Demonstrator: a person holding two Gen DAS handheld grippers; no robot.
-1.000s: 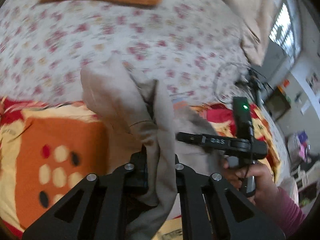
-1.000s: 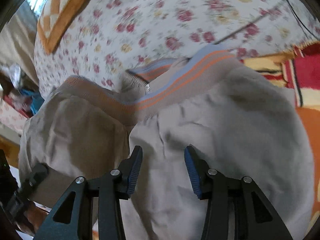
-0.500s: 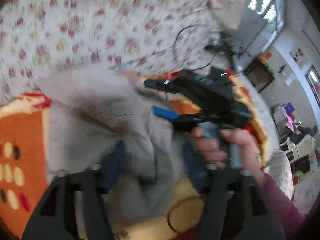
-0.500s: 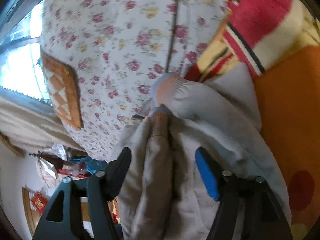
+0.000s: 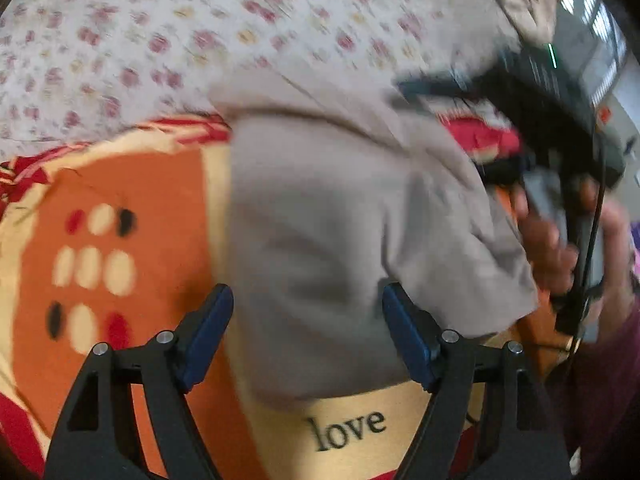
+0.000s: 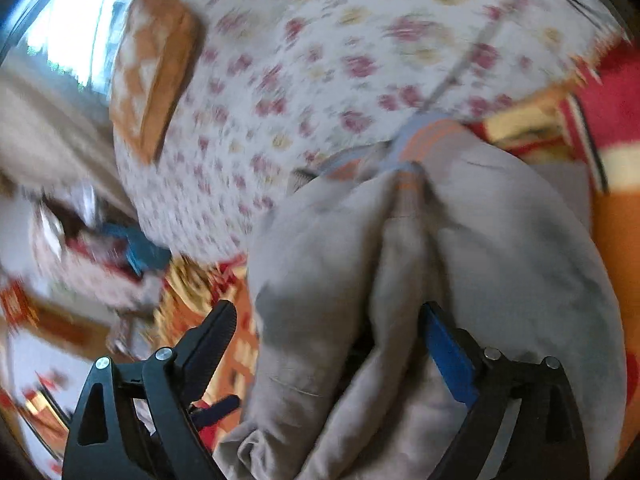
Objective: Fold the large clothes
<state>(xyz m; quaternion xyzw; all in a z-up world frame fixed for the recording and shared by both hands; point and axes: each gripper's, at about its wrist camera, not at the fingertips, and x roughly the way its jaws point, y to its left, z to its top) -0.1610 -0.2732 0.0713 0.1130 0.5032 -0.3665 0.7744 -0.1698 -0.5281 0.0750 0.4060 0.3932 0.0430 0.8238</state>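
A beige-grey garment (image 5: 340, 216) lies folded in a rough rectangle on an orange, yellow and red blanket (image 5: 132, 208). My left gripper (image 5: 308, 332) is open, its jaws spread wide over the garment's near edge, holding nothing. In the right wrist view the same garment (image 6: 500, 264) is bunched in folds, its blue and orange striped waistband (image 6: 412, 144) at the far end. My right gripper (image 6: 332, 348) is open, with a fold of the cloth lying between the jaws. The right gripper also shows blurred in the left wrist view (image 5: 532, 92), held by a hand.
The blanket lies on a bed with a white floral sheet (image 5: 168, 40). An orange checked pillow (image 6: 152, 56) lies at the far side. A cable (image 6: 460, 68) runs across the sheet. A window (image 5: 592, 12) and room clutter (image 6: 80, 248) lie beyond the bed.
My left gripper let go of the bunched garment and opened wide. The garment now lies flat and folded on the blanket. My right gripper opened wider and swung round.
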